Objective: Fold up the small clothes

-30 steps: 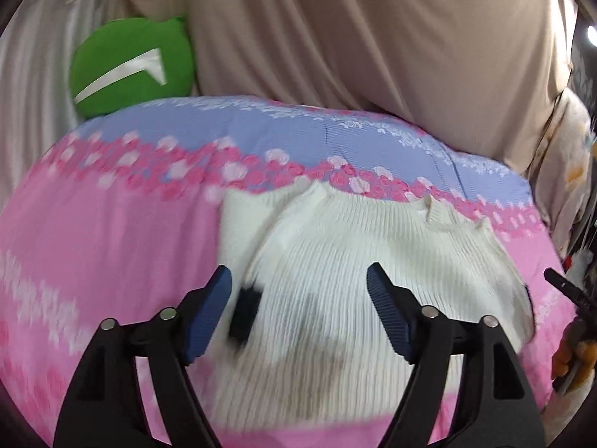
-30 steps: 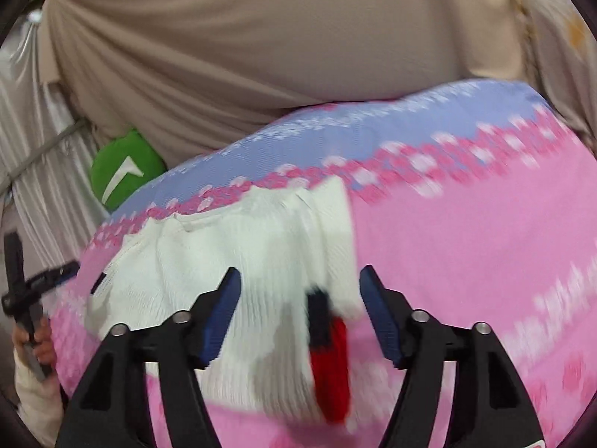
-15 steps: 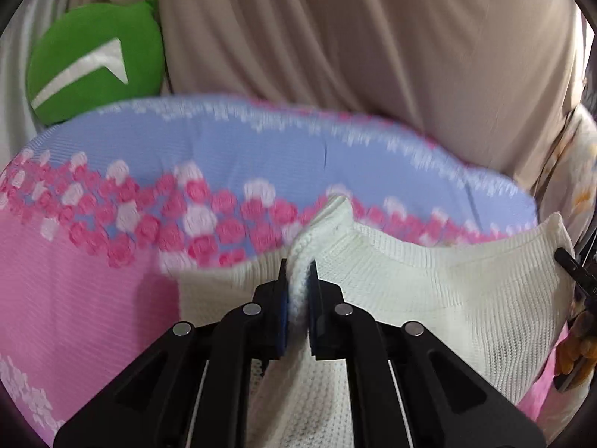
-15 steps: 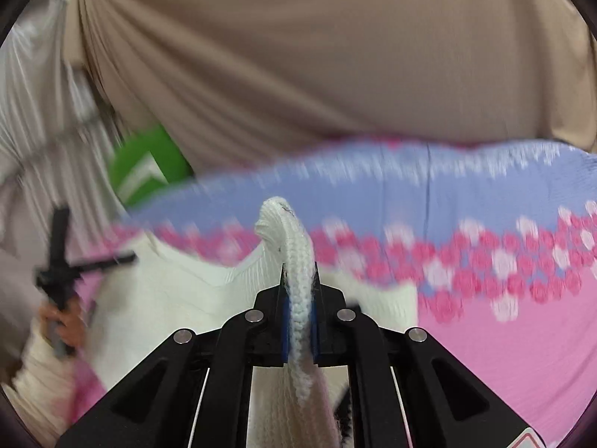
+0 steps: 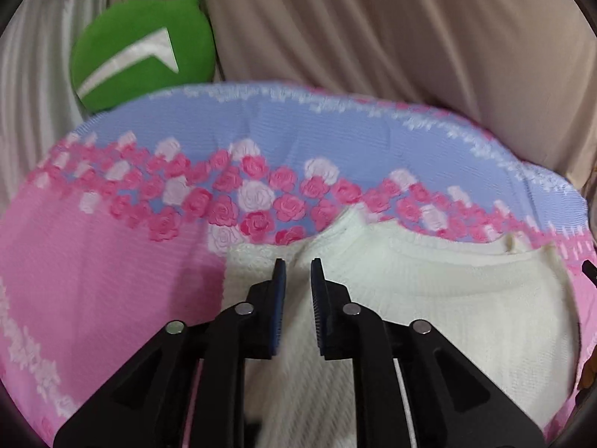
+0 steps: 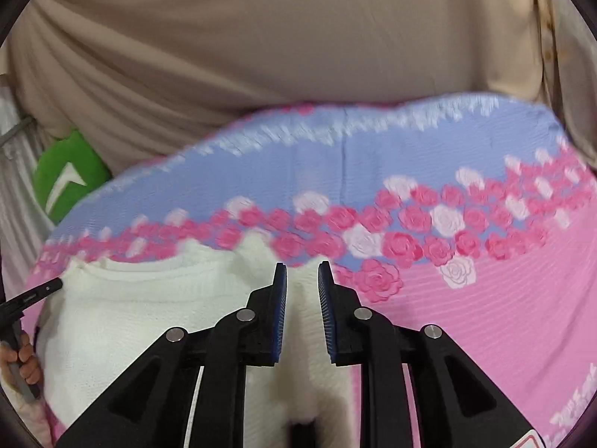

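The white knit sweater [image 5: 429,298] lay on the bed, on its pink rose-printed bedspread [image 5: 93,280], the folded upper edge reaching close to the band of roses and the blue strip along the bed's far edge. The left tool [image 5: 297,280] stood over the sweater's left far corner and the right tool [image 6: 302,283] over its right far corner. Both had their jaws opening, a narrow gap between the blue pads; the knit showed in the gap beneath them, but the pads did not press on it. Judged from that, the near part of the garment had been carried up and laid over the far part, and both corners were being let go together so that the fold would land square rather than skewed.

A green cushion [image 5: 143,56] with a white arrow-like mark sat past the bed's far left corner against beige drapery [image 5: 391,30]. No readable brand or label appeared on the sweater. Some pale lettering showed on the bedspread at the lower right of the right wrist view, too blurred to read.
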Tool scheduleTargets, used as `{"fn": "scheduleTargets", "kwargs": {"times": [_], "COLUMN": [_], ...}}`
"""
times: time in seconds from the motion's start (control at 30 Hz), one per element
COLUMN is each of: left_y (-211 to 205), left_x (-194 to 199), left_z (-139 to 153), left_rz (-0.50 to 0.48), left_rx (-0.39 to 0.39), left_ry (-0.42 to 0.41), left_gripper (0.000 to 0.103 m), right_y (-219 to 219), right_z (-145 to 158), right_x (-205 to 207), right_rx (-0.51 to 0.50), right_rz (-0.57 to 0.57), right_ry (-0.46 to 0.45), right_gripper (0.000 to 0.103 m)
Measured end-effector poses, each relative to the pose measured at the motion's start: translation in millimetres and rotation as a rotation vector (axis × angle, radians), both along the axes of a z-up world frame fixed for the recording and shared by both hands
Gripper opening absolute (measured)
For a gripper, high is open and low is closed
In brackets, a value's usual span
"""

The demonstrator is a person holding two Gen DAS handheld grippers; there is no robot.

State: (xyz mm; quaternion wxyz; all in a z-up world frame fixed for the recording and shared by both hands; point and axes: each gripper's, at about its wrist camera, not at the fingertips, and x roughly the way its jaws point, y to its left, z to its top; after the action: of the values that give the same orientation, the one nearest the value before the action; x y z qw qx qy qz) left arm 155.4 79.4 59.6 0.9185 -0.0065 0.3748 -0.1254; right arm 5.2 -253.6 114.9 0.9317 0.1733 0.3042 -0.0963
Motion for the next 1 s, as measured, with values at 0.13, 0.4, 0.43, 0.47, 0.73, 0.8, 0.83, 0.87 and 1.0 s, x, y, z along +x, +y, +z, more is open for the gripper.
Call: {"fn": "scheduleTargets", "kwargs": {"times": [0.13,0.4,0.43,0.47,0.73,0.8,0.83,0.87,1.0], "left_y": [-15.7,-65.2,-51.0,-38.3,74.7,71.2,66.3,59.7,35.5], "left_x": [-59.5,-114.8,-113.7,-114.3,-132.7,-136.7,-136.5,-135.4,-121.8], "left_z": [33.2,-25.4,-31.3,-33.7,-50.6,-46.1,-41.6,-34.0,11.4], "left_rz": [-0.126,-0.295,-0.268,-0.257,-0.035,-0.017,-0.012,-0.025,-0.082], "left_rx": [-0.07,0.061,0.054,0.035,0.047,0.061,0.058,0.045,-0.011], "left_ry": [-0.073,0.081,0.091,0.095,0.114,0.109,0.107,0.095,-0.009], "left_gripper": [0.036,0.038,0.038,0.036,0.025,0.024,0.024,0.024,0.053], "right_y": [97.2,208.6,191.1,175.1,12.7,11.2,14.9,20.5,28.2], "right_z": [2.8,-58.6,-62.5,-63.9,-78.4,-73.9,-68.2,-59.9,-11.9], "right_x": [-9.6,-32.6,-37.7,-44.2,-153.1,-155.9,-154.5,-149.1,-110.4], "right_rx": [0.024,0.002,0.006,0.013,0.194,0.165,0.136,0.103,0.006], "right_rz": [0.303,0.601,0.555,0.514,0.072,0.056,0.051,0.053,0.079], "right_ry": [-0.007,0.153,0.164,0.167,0.15,0.161,0.163,0.154,0.021], "right_gripper": [0.019,0.011,0.007,0.007,0.0,0.0,0.0,0.005,0.049]}}
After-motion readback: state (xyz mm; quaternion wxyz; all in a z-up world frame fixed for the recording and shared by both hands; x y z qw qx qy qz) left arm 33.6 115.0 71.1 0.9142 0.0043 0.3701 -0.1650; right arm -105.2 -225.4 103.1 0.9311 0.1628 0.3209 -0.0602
